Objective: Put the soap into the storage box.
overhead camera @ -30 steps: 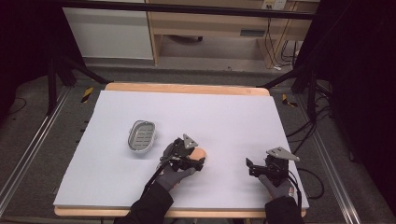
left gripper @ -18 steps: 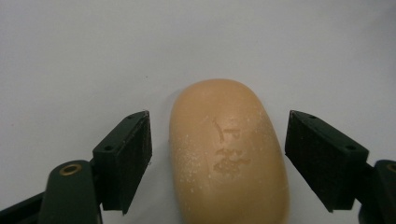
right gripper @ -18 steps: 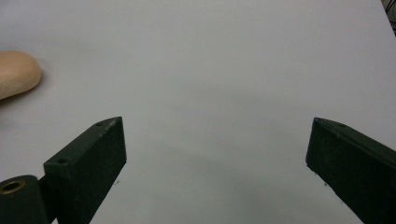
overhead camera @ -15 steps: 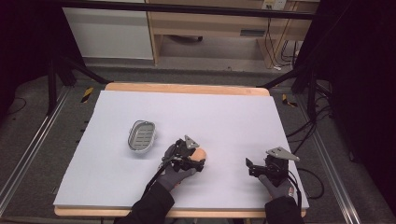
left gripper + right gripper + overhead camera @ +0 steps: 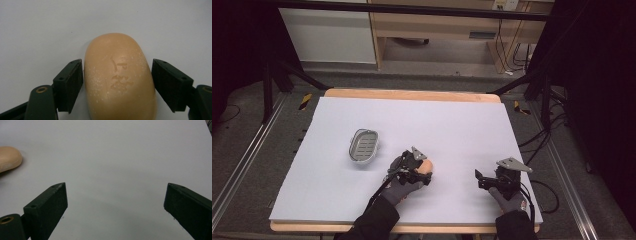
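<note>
High view: one soap bar [image 5: 427, 166], one soap dish [image 5: 363, 144].

Bare sheet [image 5: 447, 125] lies open at twelve o'clock of both grippers. The dish [image 5: 363, 145] stands at ten o'clock of the soap [image 5: 426, 166].

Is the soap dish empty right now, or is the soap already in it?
Empty. The soap dish shows only its ribbed bottom; the soap lies on the white sheet between the left gripper's fingers.
</note>
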Tool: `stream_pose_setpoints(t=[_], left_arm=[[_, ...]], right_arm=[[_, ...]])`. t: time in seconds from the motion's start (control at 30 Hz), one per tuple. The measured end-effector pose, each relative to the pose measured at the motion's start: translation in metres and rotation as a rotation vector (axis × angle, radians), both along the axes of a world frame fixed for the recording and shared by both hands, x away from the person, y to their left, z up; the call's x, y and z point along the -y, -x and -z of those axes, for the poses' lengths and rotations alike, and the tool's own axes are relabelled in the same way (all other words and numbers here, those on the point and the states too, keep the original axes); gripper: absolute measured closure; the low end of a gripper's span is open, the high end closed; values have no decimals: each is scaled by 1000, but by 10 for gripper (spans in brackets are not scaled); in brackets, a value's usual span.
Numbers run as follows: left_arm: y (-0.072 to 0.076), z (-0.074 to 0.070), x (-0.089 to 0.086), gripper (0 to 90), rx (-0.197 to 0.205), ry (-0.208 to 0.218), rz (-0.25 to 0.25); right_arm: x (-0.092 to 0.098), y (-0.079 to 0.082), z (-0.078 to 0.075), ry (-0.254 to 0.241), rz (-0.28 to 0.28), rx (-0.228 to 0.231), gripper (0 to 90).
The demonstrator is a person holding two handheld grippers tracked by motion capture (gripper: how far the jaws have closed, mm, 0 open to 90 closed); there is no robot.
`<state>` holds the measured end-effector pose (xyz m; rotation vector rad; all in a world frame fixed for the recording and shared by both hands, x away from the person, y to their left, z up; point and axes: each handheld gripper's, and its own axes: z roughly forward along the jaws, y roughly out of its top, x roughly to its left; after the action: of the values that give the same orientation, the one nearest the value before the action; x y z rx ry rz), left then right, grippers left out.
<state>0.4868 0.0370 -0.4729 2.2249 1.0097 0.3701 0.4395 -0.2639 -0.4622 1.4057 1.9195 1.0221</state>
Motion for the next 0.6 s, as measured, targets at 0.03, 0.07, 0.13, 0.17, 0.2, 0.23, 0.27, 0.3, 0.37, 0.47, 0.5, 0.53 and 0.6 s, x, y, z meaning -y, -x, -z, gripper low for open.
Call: stream_pose_setpoints(t=[0.03,0.07,0.13,0.17,0.2,0.23,0.27,0.3,0.37,0.47,0.5,0.53,0.6], left_arm=[[0,0,0,263,0,0,0],[0,1,1,269,-4,-8,3],[0,2,2,279,-3,-13,-4],[0,2,2,280,-3,-14,-4],[0,2,2,282,-4,-13,-4],[0,2,2,283,-4,-13,-4],[0,2,2,284,-8,-15,-4],[0,2,2,286,-8,-15,-4],[0,1,2,291,-10,-17,-5],[0,1,2,301,-17,-17,-10],[0,1,2,304,-19,-16,-11],[0,0,2,307,-20,-17,-13],[-1,0,2,311,-22,-19,-15]], right_arm=[[0,0,0,0,0,0,53],[0,0,0,0,0,0,53],[0,0,0,1,-1,-1,53],[0,0,0,-4,0,-5,54],[0,0,0,-4,0,-4,54],[0,0,0,-4,0,-4,54],[0,0,0,-3,0,-4,53],[0,0,0,-4,0,-4,54],[0,0,0,-4,0,-4,53],[0,0,0,-4,0,-4,53],[0,0,0,-4,0,-4,53],[0,0,0,-4,0,-4,54],[0,0,0,1,0,-3,54]])
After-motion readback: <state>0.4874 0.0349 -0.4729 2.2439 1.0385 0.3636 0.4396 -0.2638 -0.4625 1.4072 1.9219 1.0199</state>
